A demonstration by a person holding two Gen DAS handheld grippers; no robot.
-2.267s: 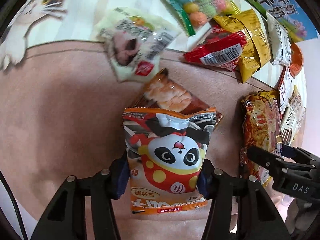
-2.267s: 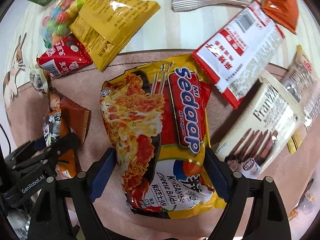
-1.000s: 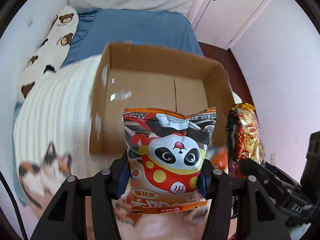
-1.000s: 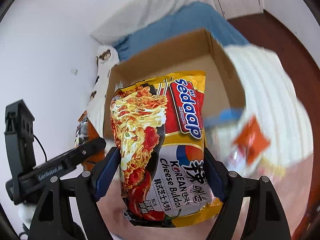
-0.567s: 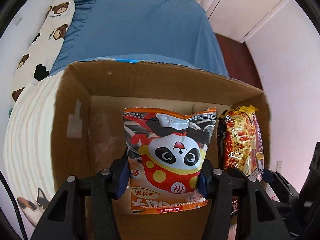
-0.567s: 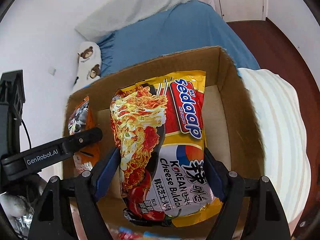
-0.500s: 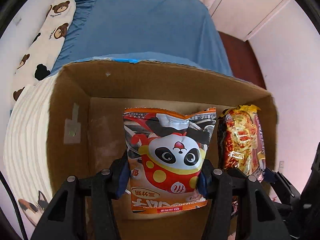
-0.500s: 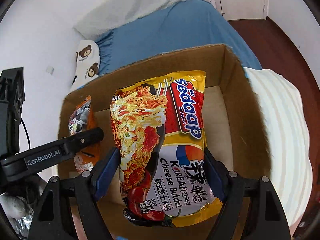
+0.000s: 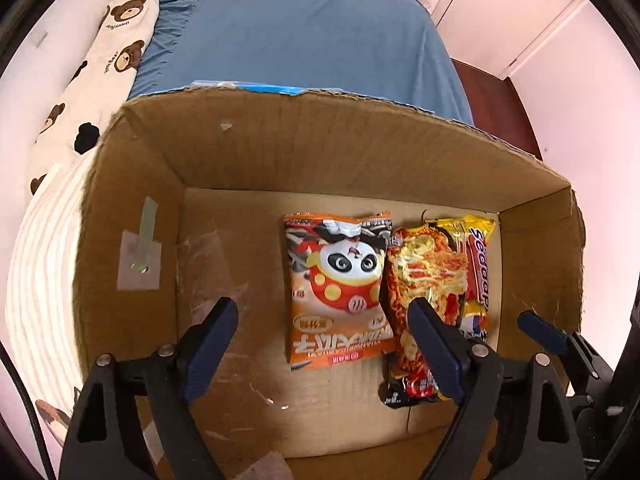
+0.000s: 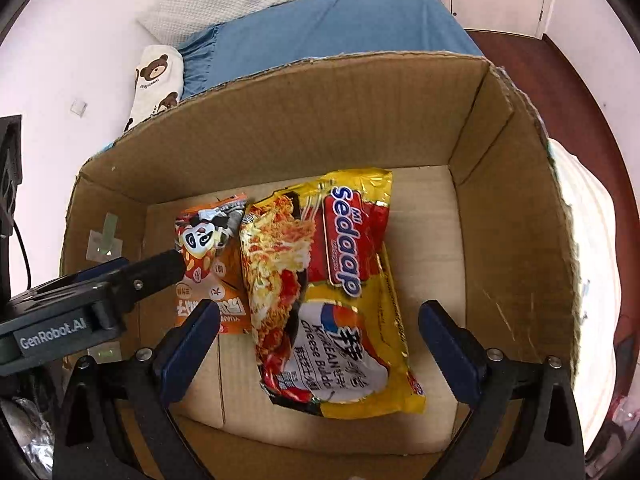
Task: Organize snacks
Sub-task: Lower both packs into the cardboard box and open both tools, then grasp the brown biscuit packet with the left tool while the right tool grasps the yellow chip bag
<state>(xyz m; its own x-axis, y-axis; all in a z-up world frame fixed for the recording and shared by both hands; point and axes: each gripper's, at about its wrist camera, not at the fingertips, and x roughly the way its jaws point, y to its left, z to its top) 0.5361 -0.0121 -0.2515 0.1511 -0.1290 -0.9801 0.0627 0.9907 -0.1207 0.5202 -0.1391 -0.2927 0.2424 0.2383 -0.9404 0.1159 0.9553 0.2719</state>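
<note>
An orange panda snack bag [image 9: 338,292] lies flat on the floor of a brown cardboard box [image 9: 132,208]. A yellow-red Sedaap noodle pack [image 9: 440,280] lies beside it on its right, touching it. My left gripper [image 9: 322,328] is open and empty above the panda bag. In the right wrist view the noodle pack [image 10: 328,280] and the panda bag [image 10: 208,260] lie side by side in the box [image 10: 516,208]. My right gripper [image 10: 318,328] is open and empty above the noodle pack. The left gripper's finger [image 10: 152,270] reaches in from the left.
A bed with a blue sheet [image 9: 296,40] lies behind the box. A cream bear-print pillow [image 9: 92,80] lies at its left. A striped white cloth [image 9: 36,264] lies left of the box. The box floor left of the panda bag is bare cardboard.
Both grippers carried their packs from the rug into the box, then opened. The panda bag and the noodle pack now lie released on the box floor.
</note>
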